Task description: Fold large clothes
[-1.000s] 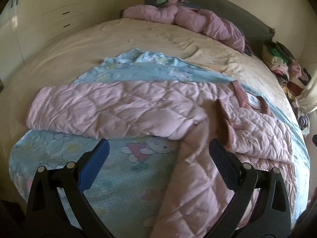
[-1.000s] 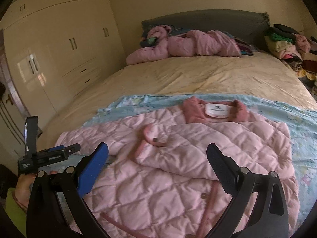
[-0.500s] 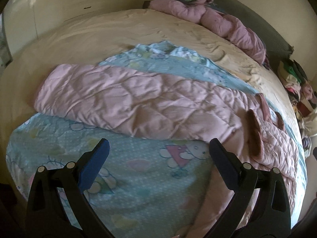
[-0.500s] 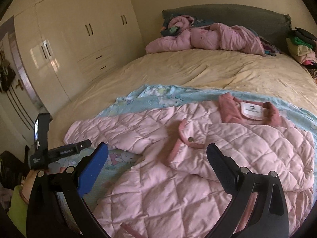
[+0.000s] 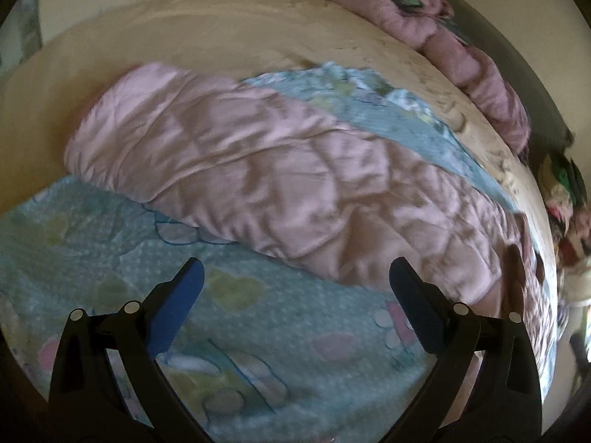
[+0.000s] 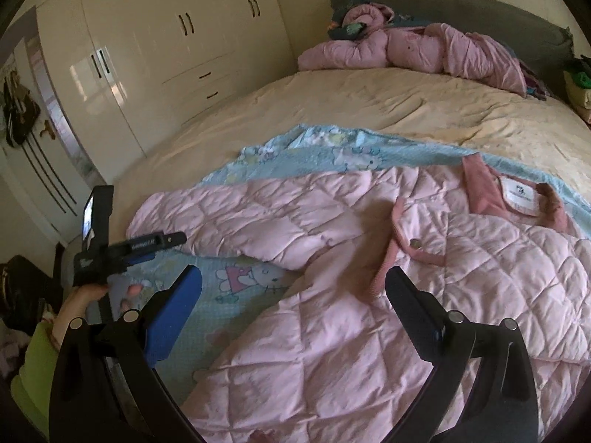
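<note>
Left wrist view, left tool: our left tool (image 5: 293,277) has its two fingers spread wide with nothing between them; it hangs above the light blue cartoon-print blanket (image 5: 258,332).
Left wrist view, garment: the pale pink quilted padded coat (image 5: 280,184) lies on that blanket; one long sleeve stretches out to the left, its cuff end reaching the cream bedsheet (image 5: 207,33). The picture is blurred here, so we cannot read the stitching well.
Left wrist view, far side: a crumpled pink padded garment (image 5: 476,62) lies along the dark grey headboard (image 5: 546,103), and a heap of mixed-colour clothes (image 5: 565,192) sits at the right edge of the bed.
Right wrist view, right tool: our right tool (image 6: 293,280) is also spread wide and holds nothing; it hovers over the coat's body near its front edge.
Right wrist view, garment: the coat (image 6: 369,295) lies face up with its darker pink collar (image 6: 480,188) and white neck label (image 6: 519,192) toward the headboard. One sleeve runs out to the left across the blanket (image 6: 258,280); a front flap with a metal snap button (image 6: 416,243) lies folded over the chest.
Right wrist view, other tool: the left tool (image 6: 147,247) shows at the left edge, held in a hand (image 6: 85,295) with a lime green cuff, just beside the sleeve's lower edge and above the blanket.
Right wrist view, room: cream wardrobe doors with dark handles (image 6: 177,44) stand beside the bed (image 6: 369,110); the crumpled pink garment (image 6: 413,51) rests at the headboard (image 6: 480,7).
</note>
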{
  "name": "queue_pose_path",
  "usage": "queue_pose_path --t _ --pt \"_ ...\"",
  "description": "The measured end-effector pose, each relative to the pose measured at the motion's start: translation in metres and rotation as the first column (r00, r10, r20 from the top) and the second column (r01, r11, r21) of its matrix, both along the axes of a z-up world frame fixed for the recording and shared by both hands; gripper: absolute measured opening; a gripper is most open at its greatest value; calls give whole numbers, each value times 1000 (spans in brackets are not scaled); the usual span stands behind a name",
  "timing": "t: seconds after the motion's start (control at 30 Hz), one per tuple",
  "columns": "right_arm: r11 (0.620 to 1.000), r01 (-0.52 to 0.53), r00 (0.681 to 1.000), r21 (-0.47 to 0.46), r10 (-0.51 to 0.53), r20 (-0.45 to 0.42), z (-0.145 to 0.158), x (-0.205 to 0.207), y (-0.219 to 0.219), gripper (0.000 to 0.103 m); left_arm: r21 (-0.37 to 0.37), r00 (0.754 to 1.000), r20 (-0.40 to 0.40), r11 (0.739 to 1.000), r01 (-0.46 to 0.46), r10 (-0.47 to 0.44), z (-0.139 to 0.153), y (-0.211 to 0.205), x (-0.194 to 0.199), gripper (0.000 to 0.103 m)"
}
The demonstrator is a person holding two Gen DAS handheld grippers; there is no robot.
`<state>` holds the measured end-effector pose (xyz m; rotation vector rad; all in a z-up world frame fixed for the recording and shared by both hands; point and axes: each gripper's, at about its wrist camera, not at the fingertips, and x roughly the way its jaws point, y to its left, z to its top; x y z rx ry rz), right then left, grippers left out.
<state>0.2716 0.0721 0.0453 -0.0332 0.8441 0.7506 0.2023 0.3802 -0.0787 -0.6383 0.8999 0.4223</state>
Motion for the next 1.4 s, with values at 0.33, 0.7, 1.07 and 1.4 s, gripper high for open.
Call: queue_pose_path --t 0.33,0.7,1.07,1.4 --pt "998 53 998 -15 -54 -25 -11 11 -18 99 -111 985 45 981 -159 165 -25 51 1 94" --pt "993 114 993 -6 -114 -10 -3 17 -55 99 -160 946 185 958 -237 265 10 72 -17 16" --pt "987 150 989 59 -151 11 19 7 -96 99 4 906 398 988 -156 141 131 16 -43 13" --pt "961 236 970 145 -242 28 40 -11 -169 99 116 886 464 991 -67 6 199 -60 -40 12"
